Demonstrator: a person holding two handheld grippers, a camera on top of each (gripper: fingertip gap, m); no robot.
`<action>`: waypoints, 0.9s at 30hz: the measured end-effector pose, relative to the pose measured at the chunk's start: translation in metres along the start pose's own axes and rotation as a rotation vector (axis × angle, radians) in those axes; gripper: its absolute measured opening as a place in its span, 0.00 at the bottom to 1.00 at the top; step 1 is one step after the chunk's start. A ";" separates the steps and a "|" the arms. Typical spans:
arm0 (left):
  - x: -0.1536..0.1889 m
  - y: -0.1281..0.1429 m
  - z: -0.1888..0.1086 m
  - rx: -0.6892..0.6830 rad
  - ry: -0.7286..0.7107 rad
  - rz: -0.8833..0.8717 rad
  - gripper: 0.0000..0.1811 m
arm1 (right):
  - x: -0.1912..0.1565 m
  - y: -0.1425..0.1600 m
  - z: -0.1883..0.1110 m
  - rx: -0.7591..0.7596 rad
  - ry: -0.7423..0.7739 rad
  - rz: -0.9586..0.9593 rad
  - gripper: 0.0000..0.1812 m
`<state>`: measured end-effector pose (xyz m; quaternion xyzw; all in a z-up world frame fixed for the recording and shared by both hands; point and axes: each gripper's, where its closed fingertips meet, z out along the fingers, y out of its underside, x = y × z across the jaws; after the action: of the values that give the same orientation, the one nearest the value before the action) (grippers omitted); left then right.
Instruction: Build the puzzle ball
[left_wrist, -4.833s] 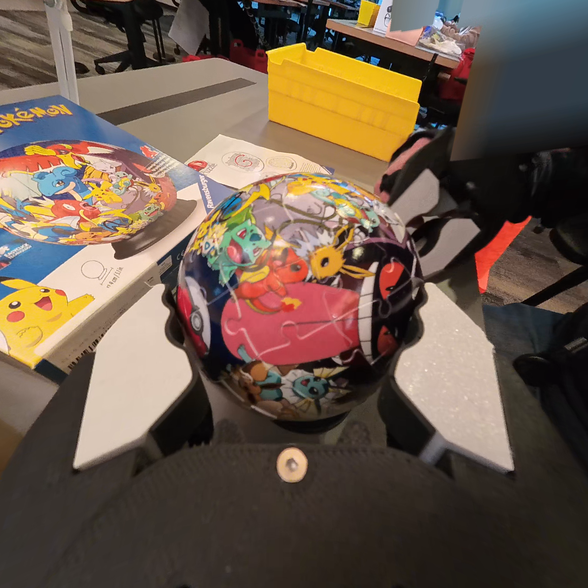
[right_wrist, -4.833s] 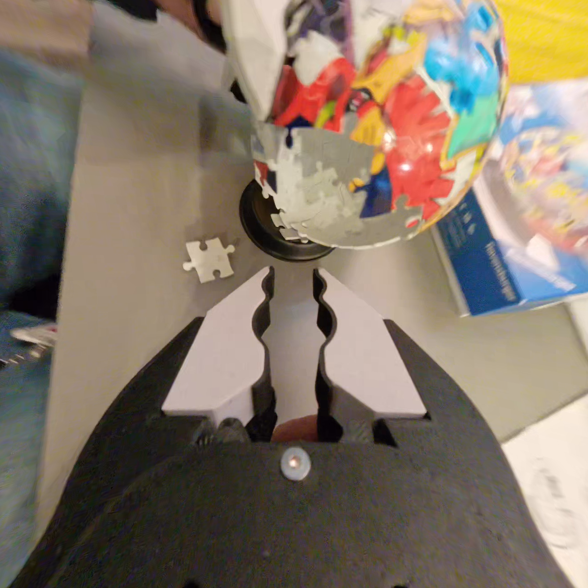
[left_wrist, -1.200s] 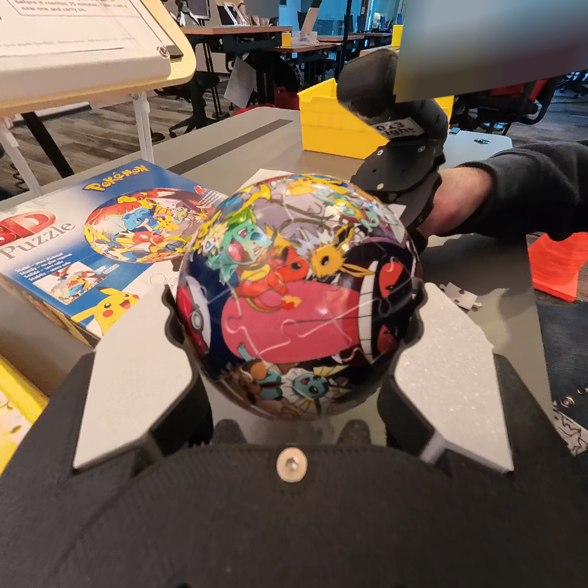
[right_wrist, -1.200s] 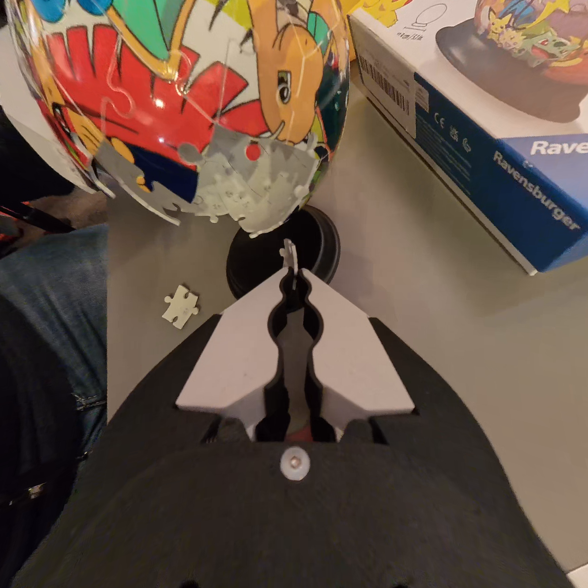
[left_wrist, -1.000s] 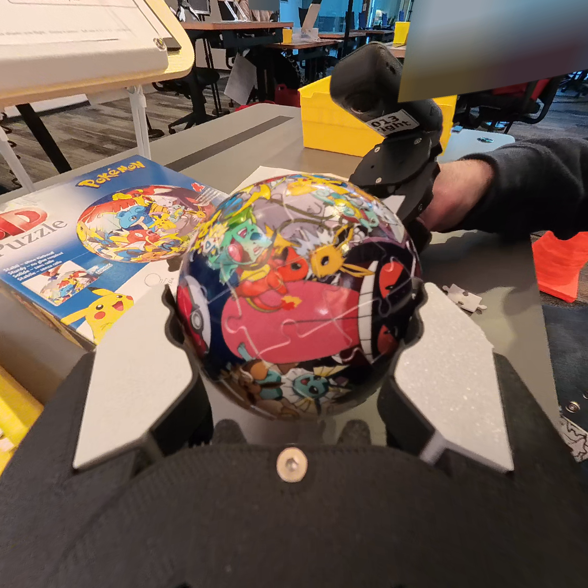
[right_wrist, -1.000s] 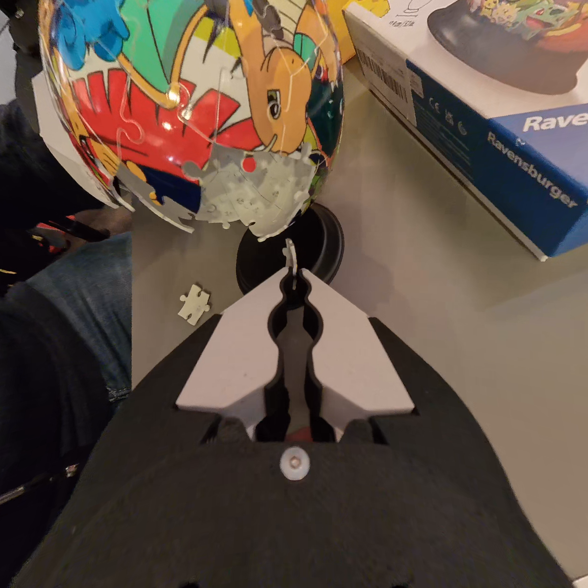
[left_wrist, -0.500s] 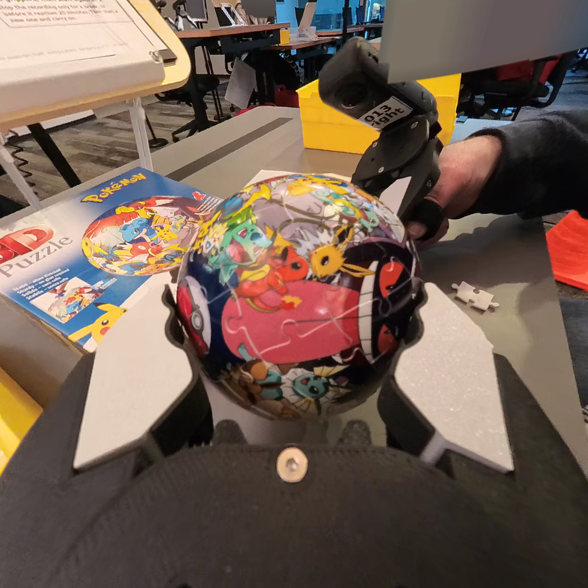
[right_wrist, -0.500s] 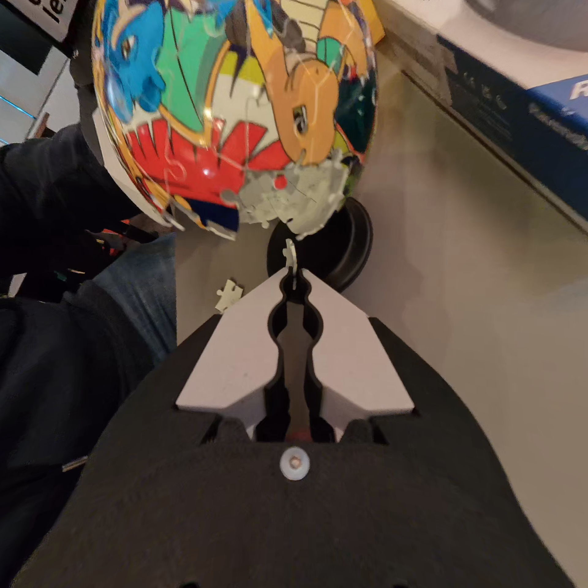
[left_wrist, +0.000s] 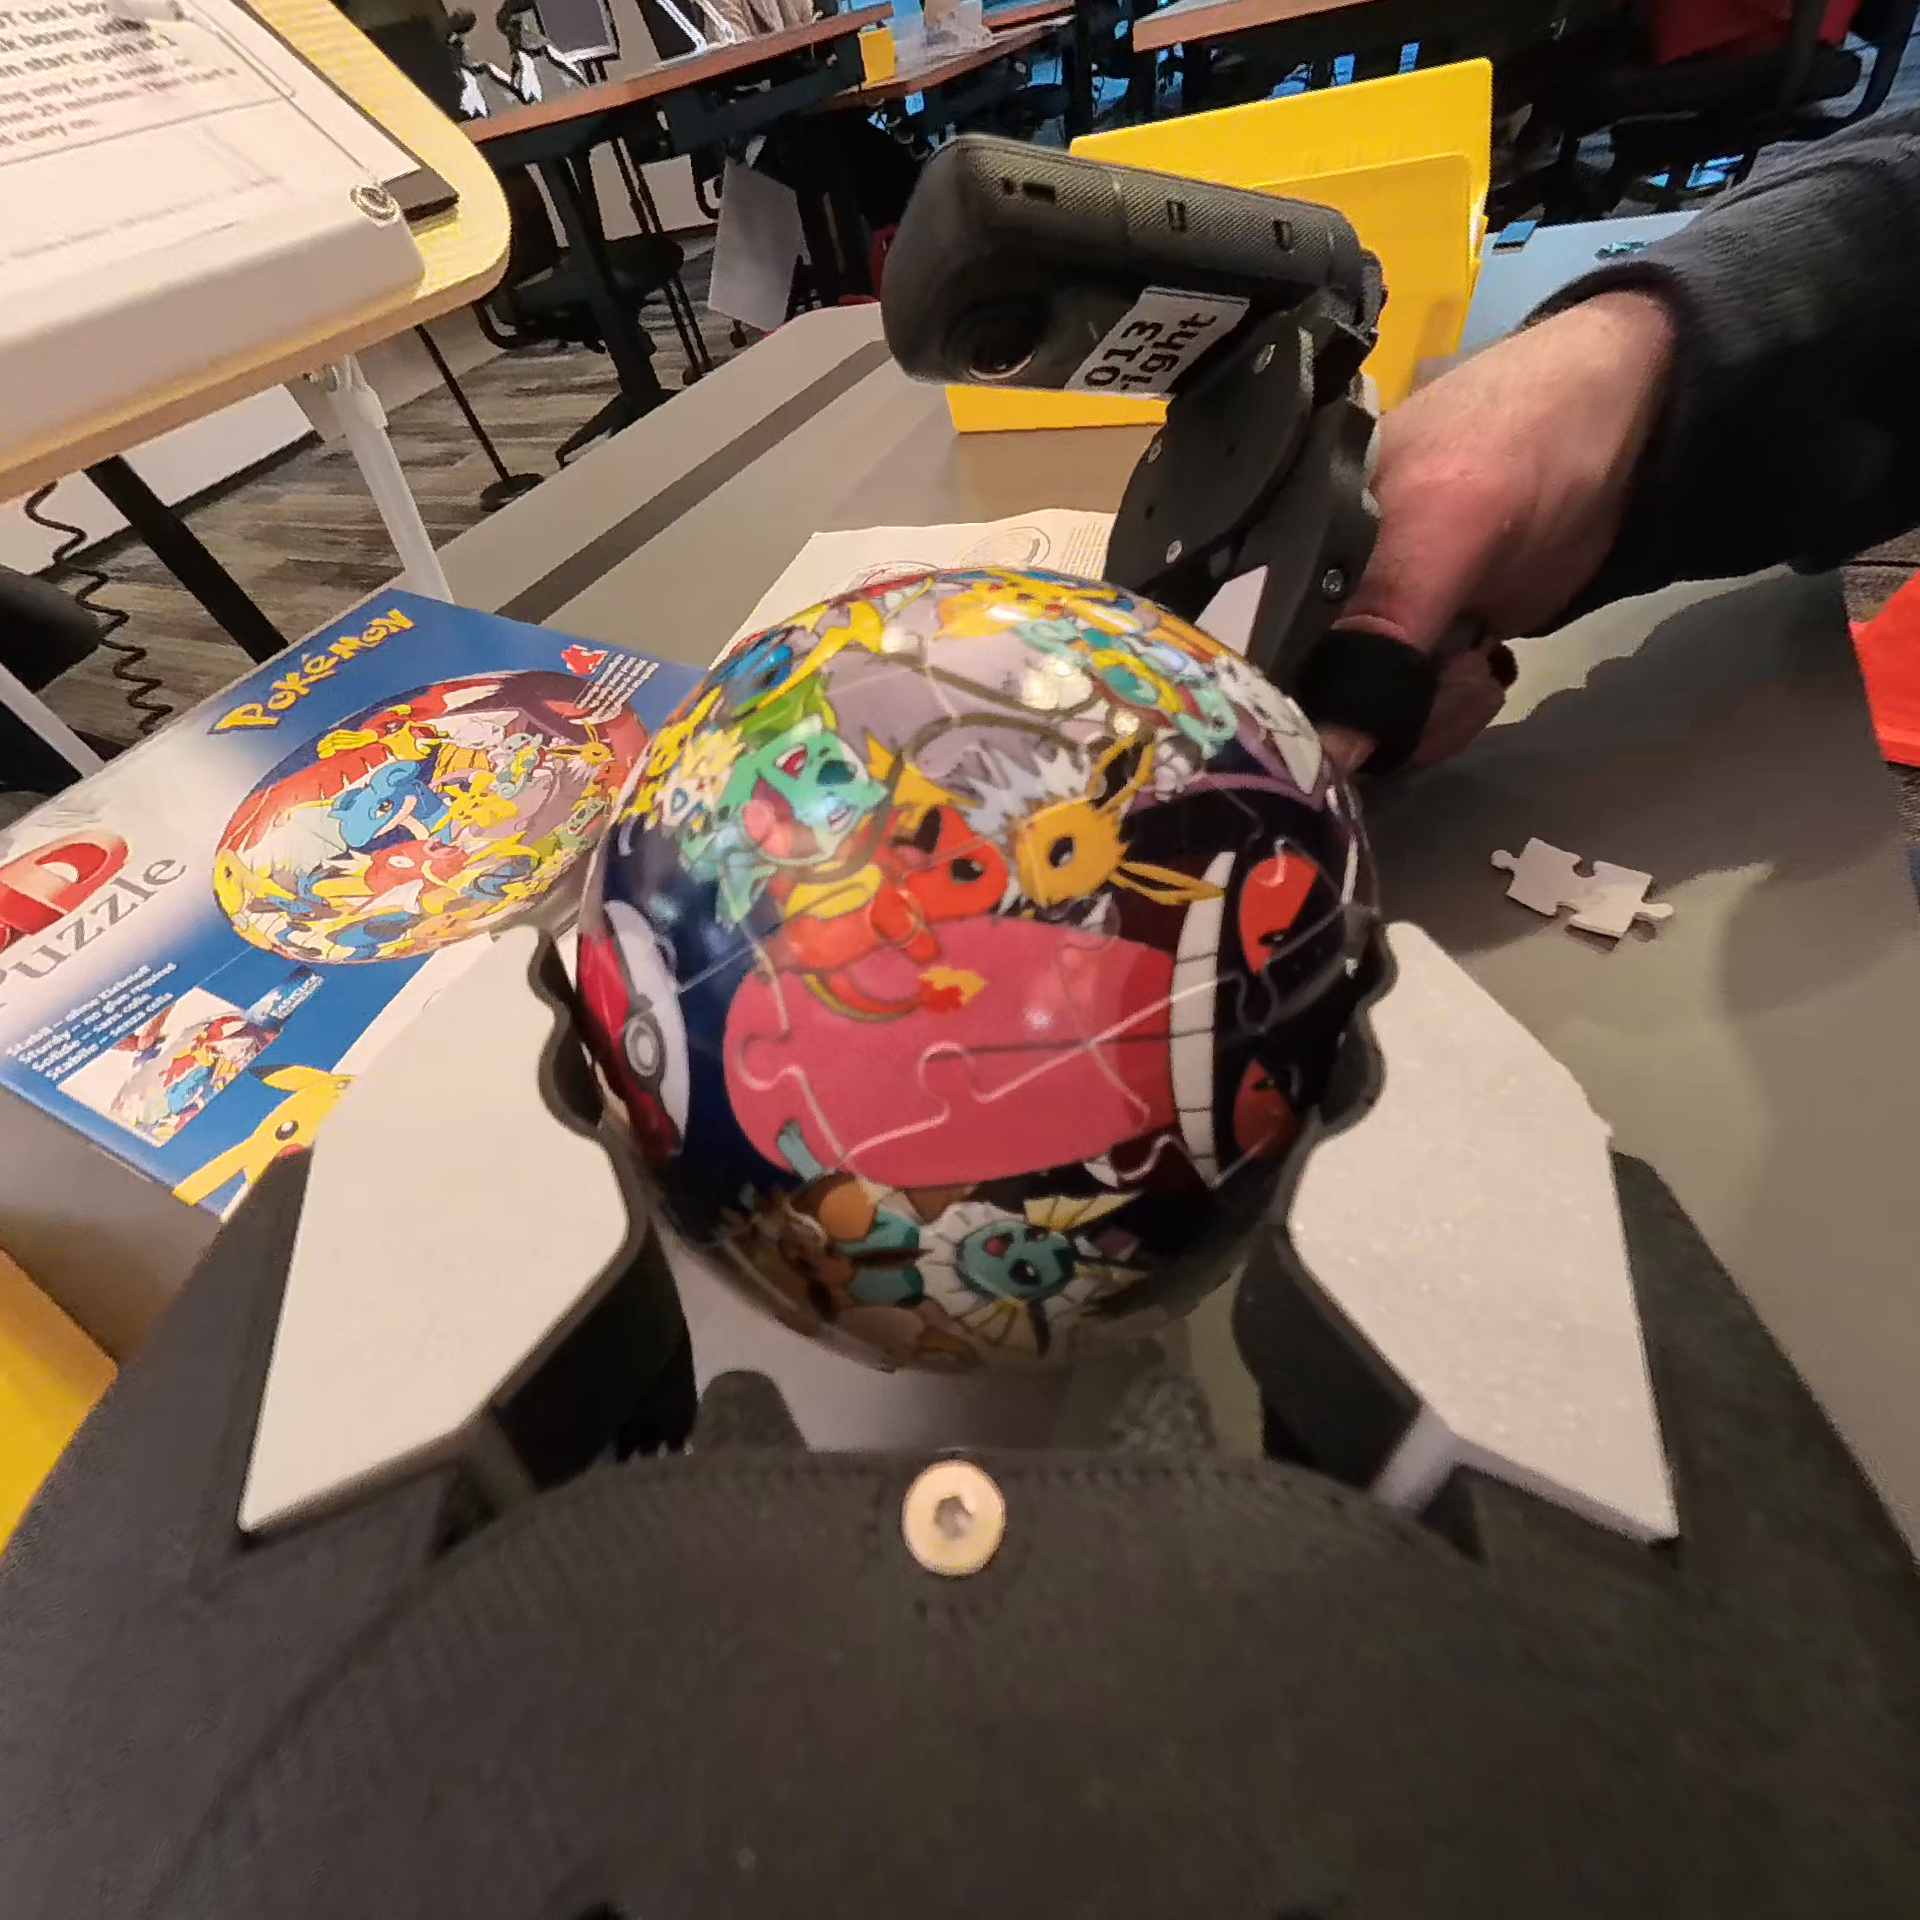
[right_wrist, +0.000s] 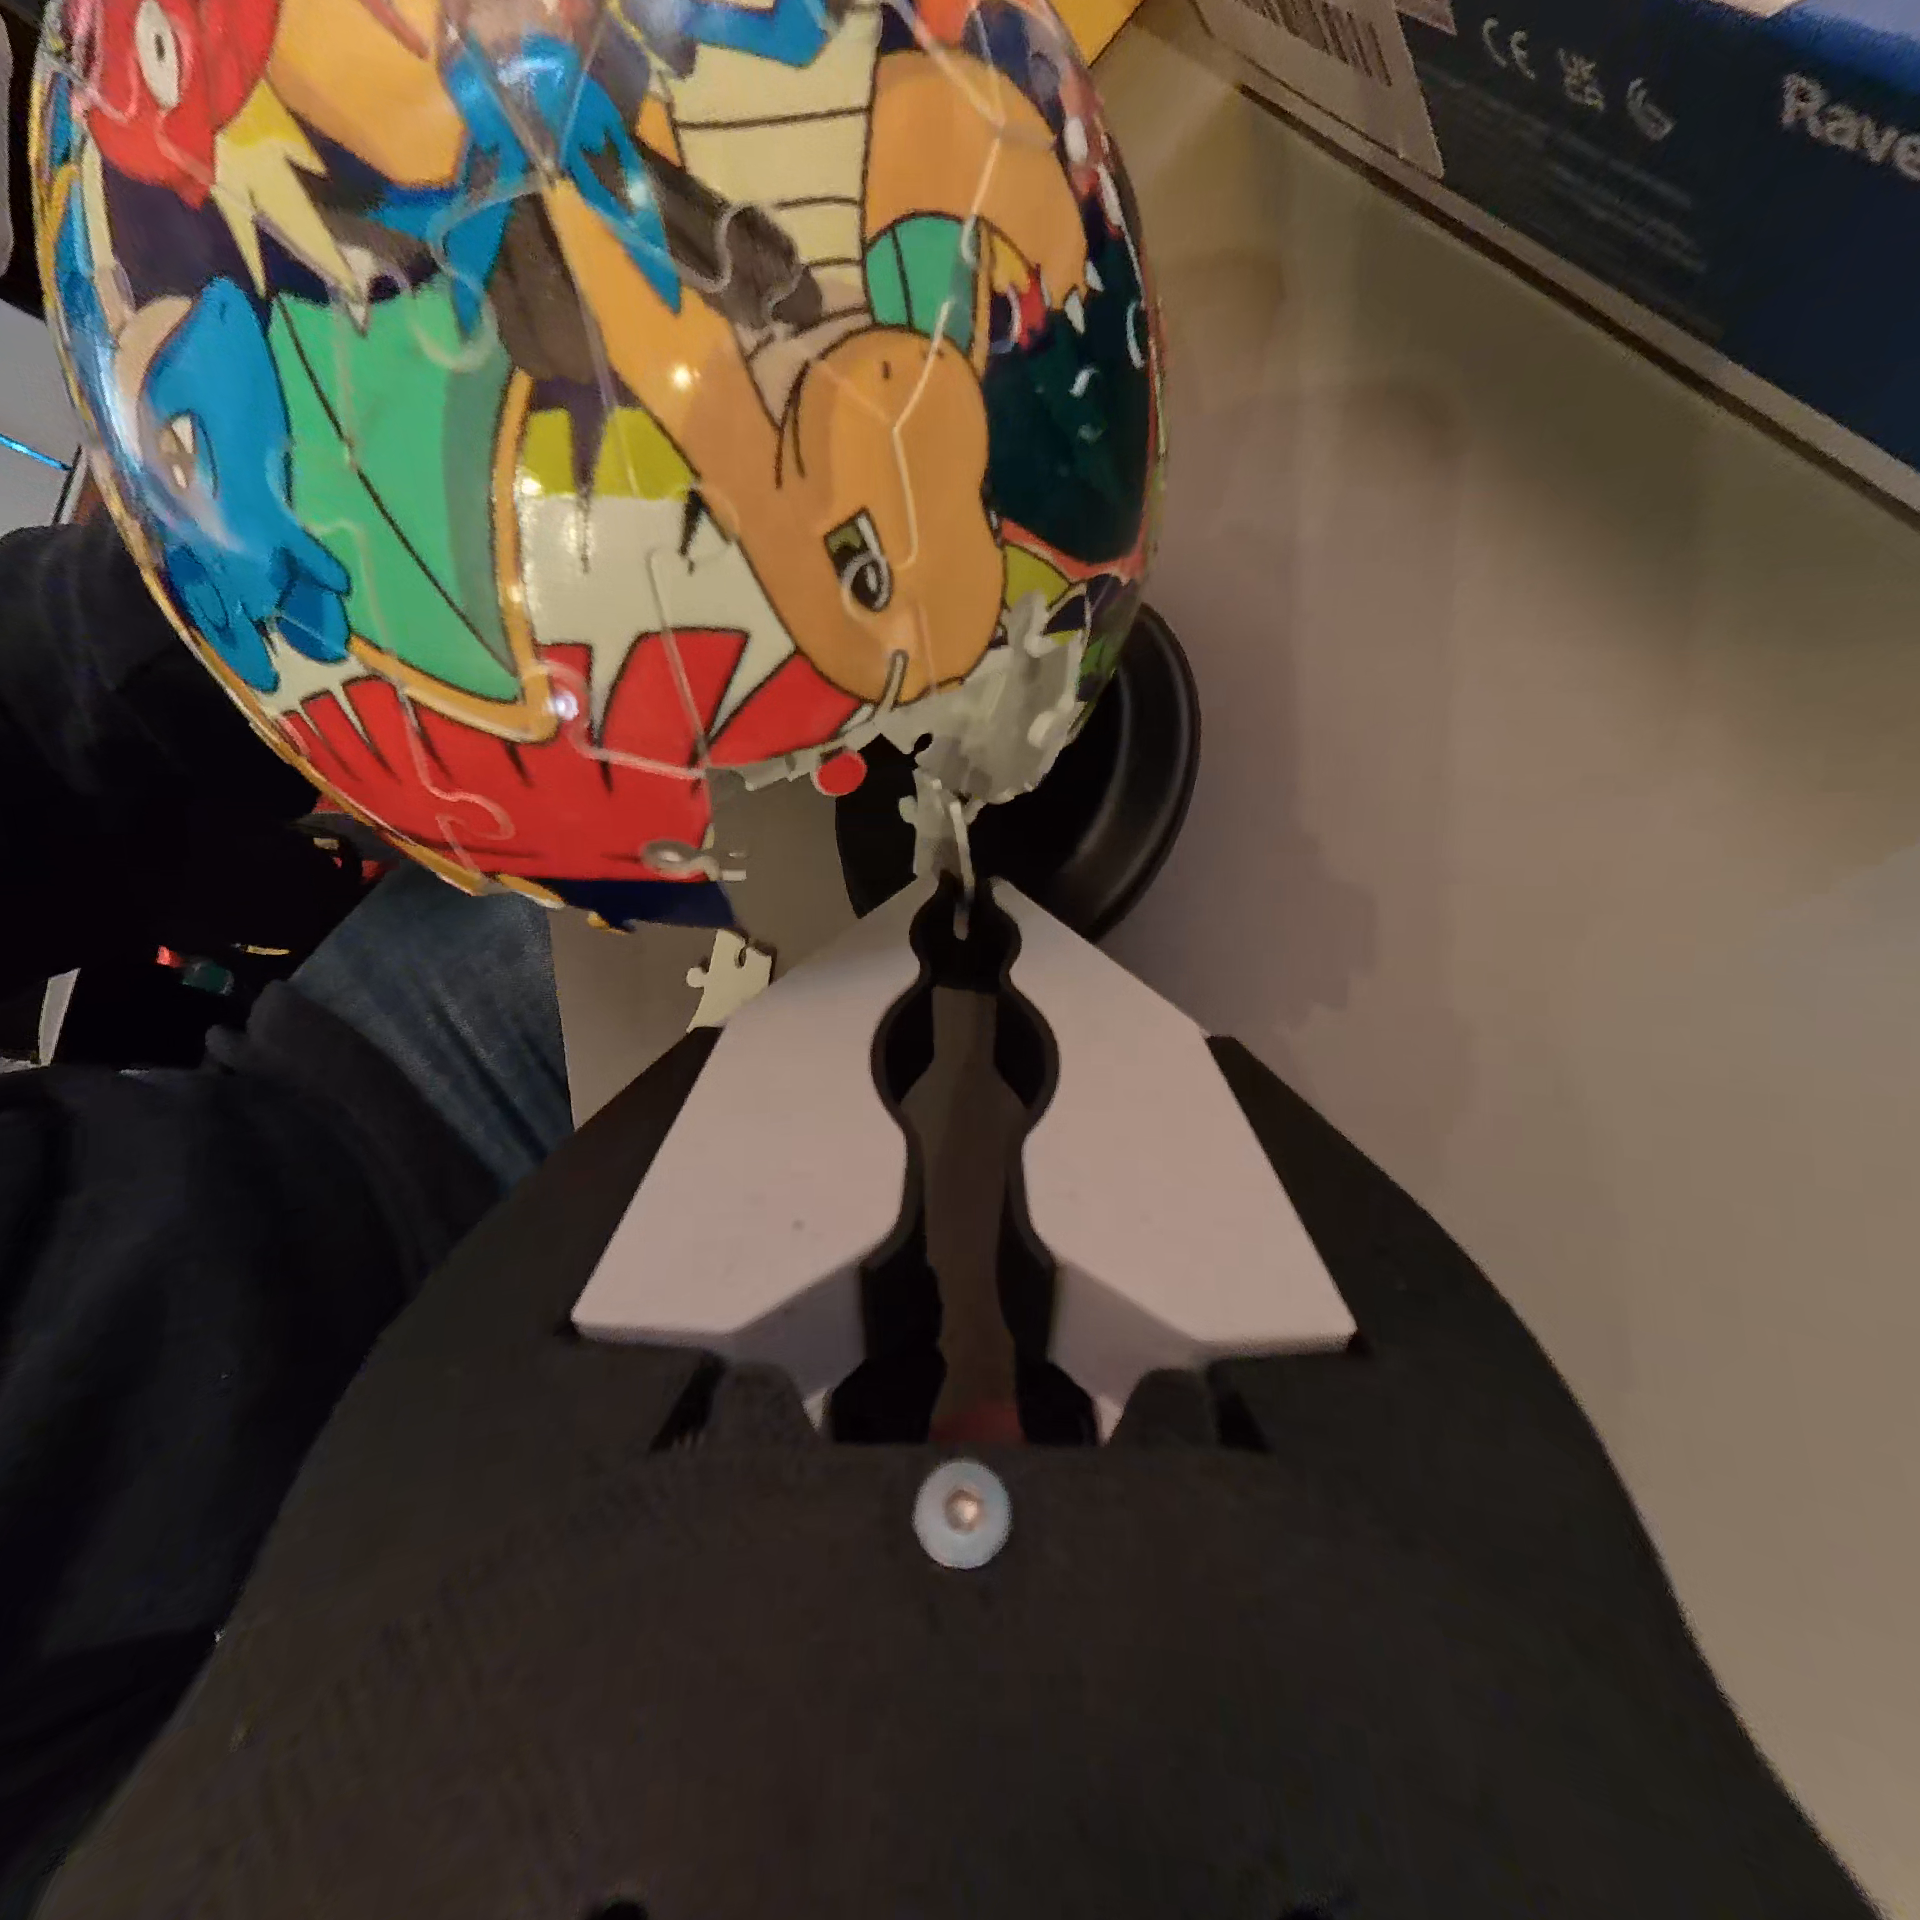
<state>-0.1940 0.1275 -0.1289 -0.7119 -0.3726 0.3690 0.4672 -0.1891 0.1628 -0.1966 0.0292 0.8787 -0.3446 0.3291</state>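
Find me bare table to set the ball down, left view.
Free: the grey table right of the left hand-held gripper, nearer than the loose piece. Also the strip beyond the box, toward the yellow bin. Crowded: behind the ball, where the right hand-held gripper works, and the box side.

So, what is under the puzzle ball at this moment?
Under the puzzle ball stands a round black stand on the grey table, partly covered by the ball. A loose puzzle piece lies beside it. The ball's inside is hidden.
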 end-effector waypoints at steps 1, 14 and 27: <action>0.000 0.000 0.000 -0.001 -0.001 0.005 0.75 | -0.001 0.001 0.000 -0.006 0.000 -0.007 0.00; -0.003 0.000 -0.002 -0.006 -0.005 0.018 0.75 | -0.003 -0.002 -0.011 0.053 0.018 -0.089 0.16; -0.004 0.000 -0.001 -0.008 0.005 -0.002 0.75 | -0.048 0.029 -0.009 0.023 0.065 -0.944 0.52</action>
<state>-0.1951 0.1238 -0.1282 -0.7143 -0.3736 0.3650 0.4657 -0.1485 0.1989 -0.1797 -0.3590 0.8020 -0.4649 0.1085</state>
